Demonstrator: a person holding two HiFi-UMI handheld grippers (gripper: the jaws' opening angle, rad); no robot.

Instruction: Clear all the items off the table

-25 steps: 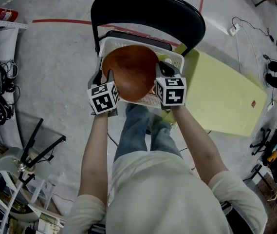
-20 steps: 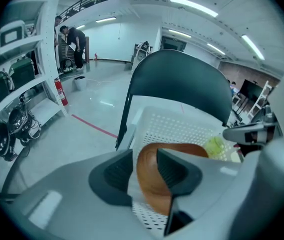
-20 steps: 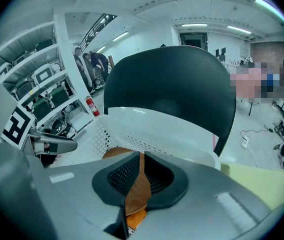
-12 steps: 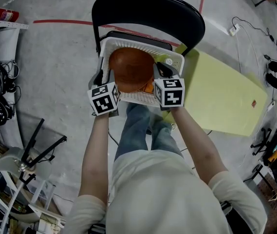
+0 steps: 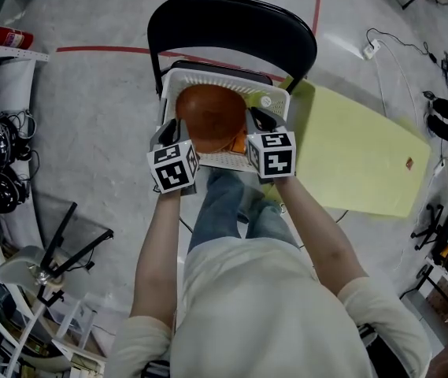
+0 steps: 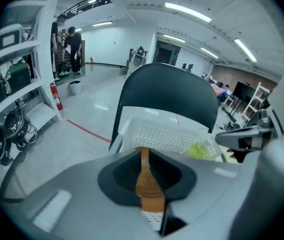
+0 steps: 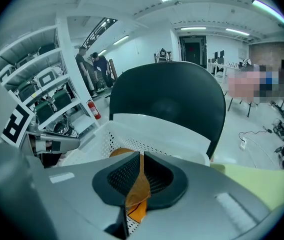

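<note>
Brown bowl (image 5: pixel 210 115) lies in white basket (image 5: pixel 224 69) on black chair (image 5: pixel 231 22), over an orange item (image 5: pixel 239 142), near a yellow-green bottle (image 6: pixel 201 150); left gripper (image 5: pixel 172 128) jaws just closed to a slit, right gripper (image 5: pixel 255 118) jaws likewise together, neither pinching anything.

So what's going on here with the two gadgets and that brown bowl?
A person is clearing up with a handheld gripper in each hand. The brown bowl lies in the white basket on a black chair. The left gripper and right gripper flank it; the left's jaws have just been closing, a brown sliver showing in each narrow gap. Whether either pinches the rim is unclear.
</note>
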